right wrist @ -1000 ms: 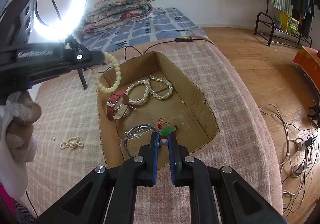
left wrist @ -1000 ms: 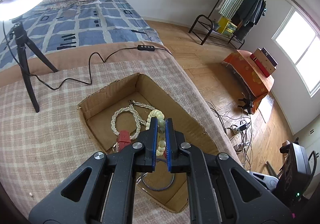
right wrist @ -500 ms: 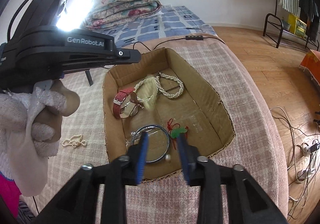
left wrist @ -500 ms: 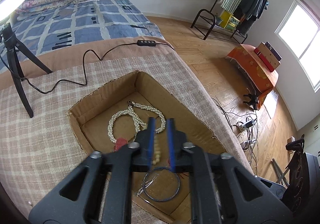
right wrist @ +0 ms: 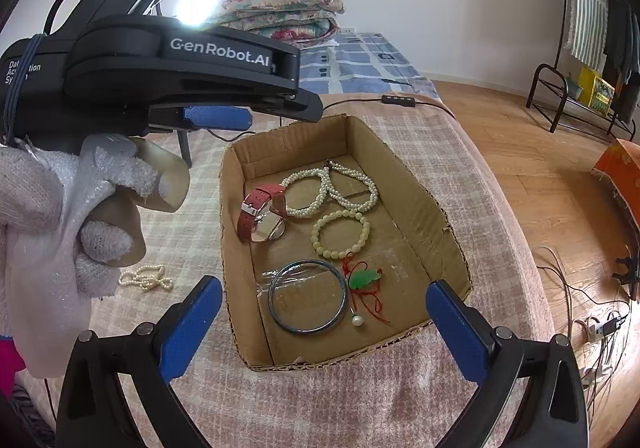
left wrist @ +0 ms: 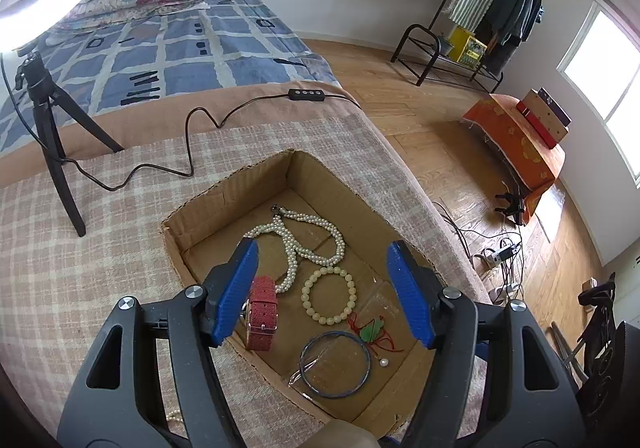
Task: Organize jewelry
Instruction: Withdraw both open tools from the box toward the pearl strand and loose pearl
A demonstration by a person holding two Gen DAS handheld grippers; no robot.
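An open cardboard box [left wrist: 240,183] [right wrist: 416,187] on the plaid blanket holds a pearl necklace [left wrist: 338,244] [right wrist: 370,199], a cream bead bracelet [left wrist: 308,304] [right wrist: 318,242], a red watch [left wrist: 262,312] [right wrist: 250,215], a blue bangle [left wrist: 304,360] [right wrist: 307,330] and a green pendant [left wrist: 372,330] [right wrist: 362,279] on red cord with a pearl [right wrist: 357,322]. My left gripper [left wrist: 322,246] hangs over the box, jaws opening, nothing between the pads. My right gripper [right wrist: 324,284] hovers at the box's near end, jaws opening wide, also empty.
A loose pearl strand [right wrist: 146,280] lies on the blanket left of the box. A gloved hand [right wrist: 60,207] holds the left gripper. A ring-light tripod [left wrist: 52,139] and its cable controller [left wrist: 306,95] sit behind the box. The bed edge drops to wood floor on the right.
The left gripper opened and the cream bracelet dropped onto the box floor. The right gripper opened and let go of the pendant's pearl, which now lies beside the bangle.
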